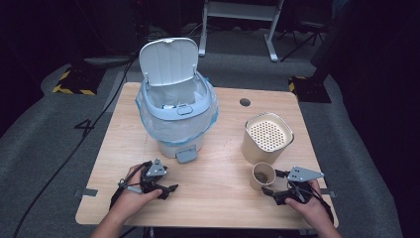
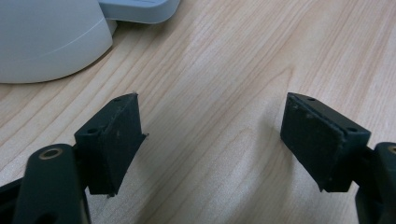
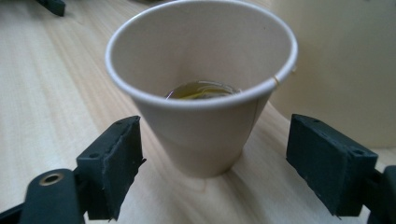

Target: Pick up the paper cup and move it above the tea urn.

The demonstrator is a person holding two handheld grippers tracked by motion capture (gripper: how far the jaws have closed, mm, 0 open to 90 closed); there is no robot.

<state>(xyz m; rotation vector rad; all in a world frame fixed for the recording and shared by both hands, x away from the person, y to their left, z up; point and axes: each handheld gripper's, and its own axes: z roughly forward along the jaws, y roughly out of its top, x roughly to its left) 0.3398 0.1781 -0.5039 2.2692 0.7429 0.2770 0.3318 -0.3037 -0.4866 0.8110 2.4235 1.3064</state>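
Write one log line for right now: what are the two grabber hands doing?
left gripper: open, over bare wooden table | right gripper: open, jaws either side of small tan paper cup, not touching | white lidded bin: lid up

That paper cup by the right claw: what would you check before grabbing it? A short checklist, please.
1. Right claw open around the small beige paper cup, pads not touching: ok.
2. Cup upright on the wooden table: ok.
3. Yellowish liquid inside, spill risk: not ok.
4. Tall beige container with perforated lid close behind cup: not ok.
5. White pedal bin lid up: ok.
6. Left claw open, empty: ok.
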